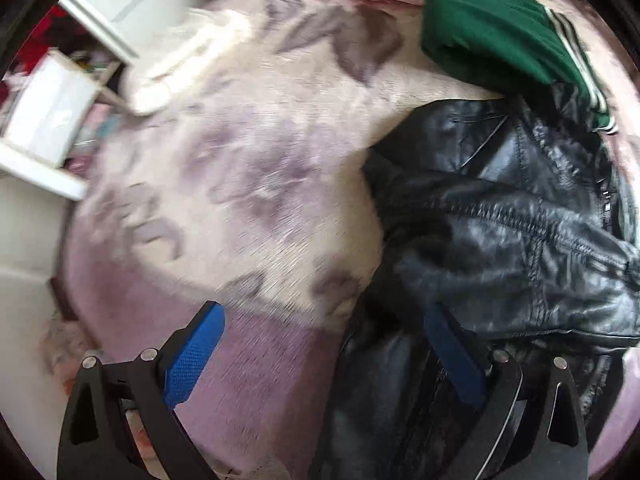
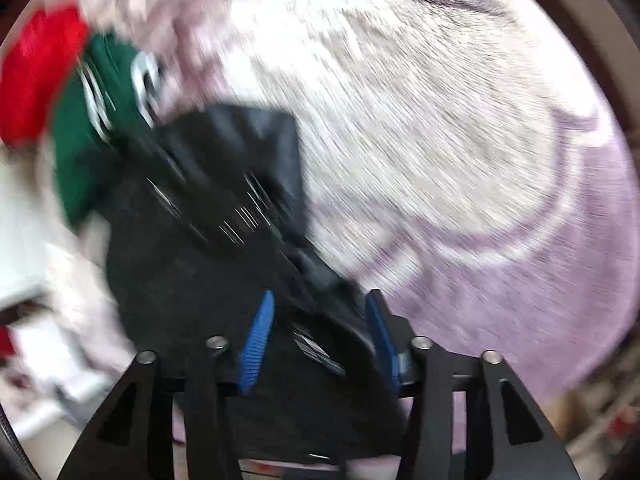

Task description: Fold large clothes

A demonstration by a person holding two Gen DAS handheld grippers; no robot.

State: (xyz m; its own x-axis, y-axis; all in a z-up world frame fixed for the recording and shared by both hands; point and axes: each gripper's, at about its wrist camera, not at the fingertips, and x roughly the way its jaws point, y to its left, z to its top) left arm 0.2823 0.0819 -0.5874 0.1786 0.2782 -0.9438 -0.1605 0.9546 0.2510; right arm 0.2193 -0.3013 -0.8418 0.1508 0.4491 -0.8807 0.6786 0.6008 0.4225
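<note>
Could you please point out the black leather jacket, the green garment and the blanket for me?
Black leather jacket (image 1: pixel 500 216): left wrist view, on its creased middle.
Green garment (image 1: pixel 480 28): left wrist view, on its plain green cloth.
Blanket (image 1: pixel 240 168): left wrist view, on its patterned middle.

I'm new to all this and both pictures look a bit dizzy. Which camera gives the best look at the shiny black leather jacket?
The left wrist view: the shiny black leather jacket is fairly sharp there, with seams, creases and a zip visible as it lies crumpled on the lilac patterned blanket. The right wrist view shows it only as a motion-blurred dark mass.
</note>
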